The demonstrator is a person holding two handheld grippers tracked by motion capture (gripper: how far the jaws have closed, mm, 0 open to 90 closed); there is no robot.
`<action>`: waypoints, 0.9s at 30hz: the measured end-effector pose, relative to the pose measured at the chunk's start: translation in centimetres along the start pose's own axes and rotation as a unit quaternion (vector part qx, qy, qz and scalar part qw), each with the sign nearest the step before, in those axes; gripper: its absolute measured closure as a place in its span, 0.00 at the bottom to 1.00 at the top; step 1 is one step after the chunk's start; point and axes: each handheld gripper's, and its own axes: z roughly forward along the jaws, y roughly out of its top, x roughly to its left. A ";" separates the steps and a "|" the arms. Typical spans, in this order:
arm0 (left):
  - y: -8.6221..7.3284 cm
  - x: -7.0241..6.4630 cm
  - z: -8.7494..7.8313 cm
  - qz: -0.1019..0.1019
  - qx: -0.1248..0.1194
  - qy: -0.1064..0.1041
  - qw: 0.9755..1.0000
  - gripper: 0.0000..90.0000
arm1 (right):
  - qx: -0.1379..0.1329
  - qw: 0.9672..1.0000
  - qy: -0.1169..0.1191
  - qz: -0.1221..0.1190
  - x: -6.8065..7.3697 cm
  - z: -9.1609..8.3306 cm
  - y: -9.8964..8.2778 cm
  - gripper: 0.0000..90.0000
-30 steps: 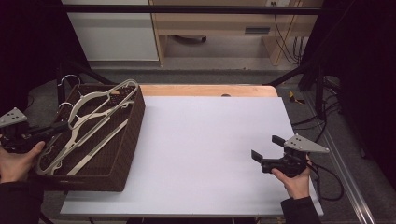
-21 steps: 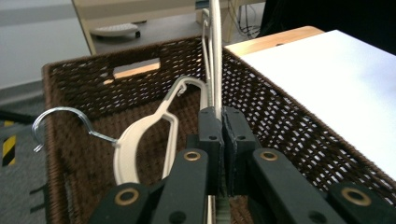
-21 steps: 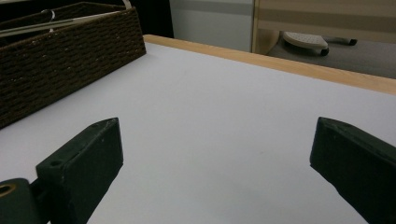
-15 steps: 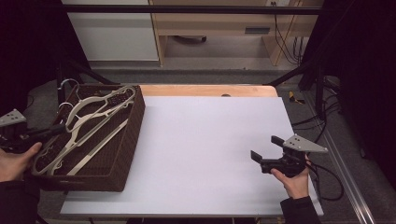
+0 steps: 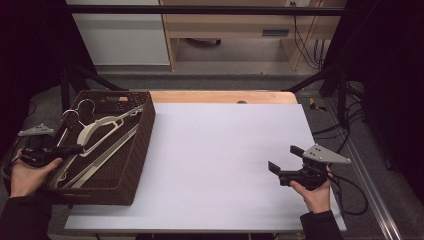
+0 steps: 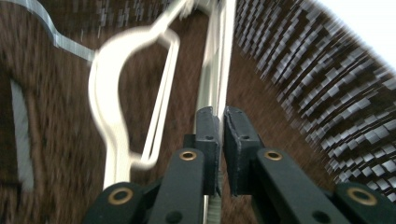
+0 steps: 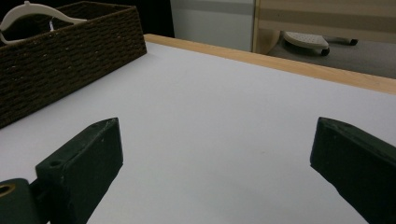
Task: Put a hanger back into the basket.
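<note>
A brown wicker basket (image 5: 144, 150) stands on the left end of the white table (image 5: 225, 150) with several white hangers (image 5: 107, 125) lying in it. My left gripper (image 5: 79, 149) reaches into the basket from its left side. In the left gripper view its jaws (image 6: 222, 116) are shut on the thin bar of a white hanger (image 6: 215, 70), beside another hanger's loop (image 6: 100, 93). My right gripper (image 5: 284, 159) hovers open just above the table's right part with nothing between its fingers (image 7: 219, 158). From there the basket (image 7: 70, 60) and a hanger top (image 7: 32, 9) lie far off.
A wooden strip (image 5: 220, 96) runs along the table's far edge. Cables (image 5: 350, 195) trail off the right side by a metal rail. A cabinet and shelf stand on the floor behind the table. The basket's woven wall (image 6: 322, 93) is close to the left jaws.
The hangers that stood raised above the basket have sunk lower into it, and my left gripper has moved down and toward the person with them. The right gripper has barely moved.
</note>
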 end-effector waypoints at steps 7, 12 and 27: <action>-0.3 -0.2 -0.8 -0.018 -0.028 0.045 0.998 0.84 | 0.001 1.000 0.002 -0.004 0.0 0.1 0.0 0.03; -0.4 -1.2 -2.2 -0.017 -0.081 0.044 0.996 0.72 | -0.002 1.000 0.000 -0.001 0.0 0.0 0.0 0.03; -0.7 -9.3 -2.3 0.015 -0.205 -0.042 0.978 0.33 | -0.006 1.000 0.002 0.004 -0.1 0.0 -0.1 0.03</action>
